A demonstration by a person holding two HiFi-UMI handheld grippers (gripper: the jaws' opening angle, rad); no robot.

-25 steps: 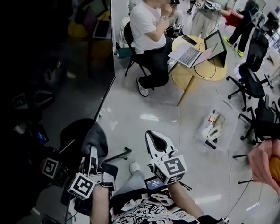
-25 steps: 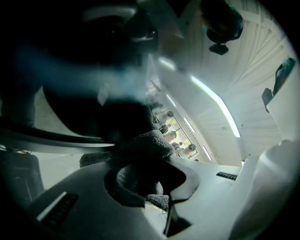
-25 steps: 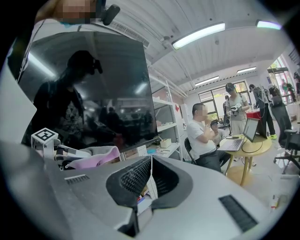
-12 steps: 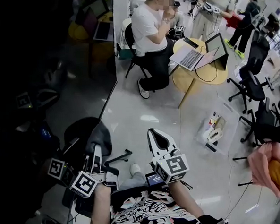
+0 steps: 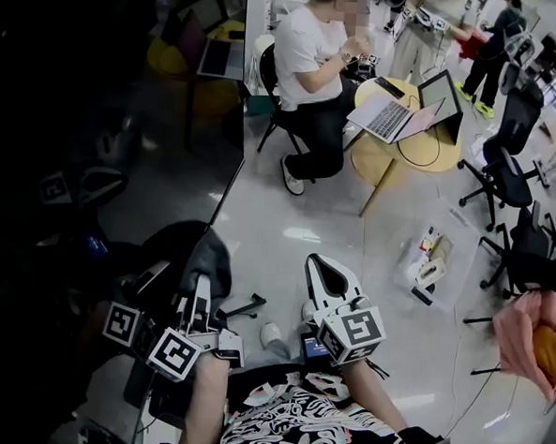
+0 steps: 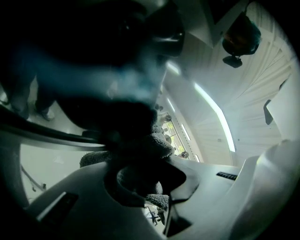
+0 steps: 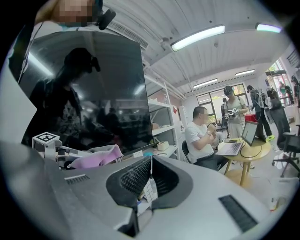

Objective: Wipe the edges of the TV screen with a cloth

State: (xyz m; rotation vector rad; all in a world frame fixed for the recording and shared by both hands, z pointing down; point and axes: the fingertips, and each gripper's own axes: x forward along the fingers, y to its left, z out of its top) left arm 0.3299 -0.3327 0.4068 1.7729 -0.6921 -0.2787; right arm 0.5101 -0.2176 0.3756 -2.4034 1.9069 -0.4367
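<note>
Left gripper view, cloth (image 6: 140,150) pinched in hand-held gripper (image 6: 150,187), by TV screen (image 5: 127,85)

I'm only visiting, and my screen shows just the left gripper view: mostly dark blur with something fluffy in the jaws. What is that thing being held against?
Observer: The head view shows the left gripper holding its cloth at the lower edge of a large dark TV screen.
Operator: What is the other one doing?
Observer: The right gripper is off the screen, above the floor, jaws together and empty.
Operator: Is anyone else around?
Observer: A person in a white shirt sits at a round table with an open laptop.
</note>
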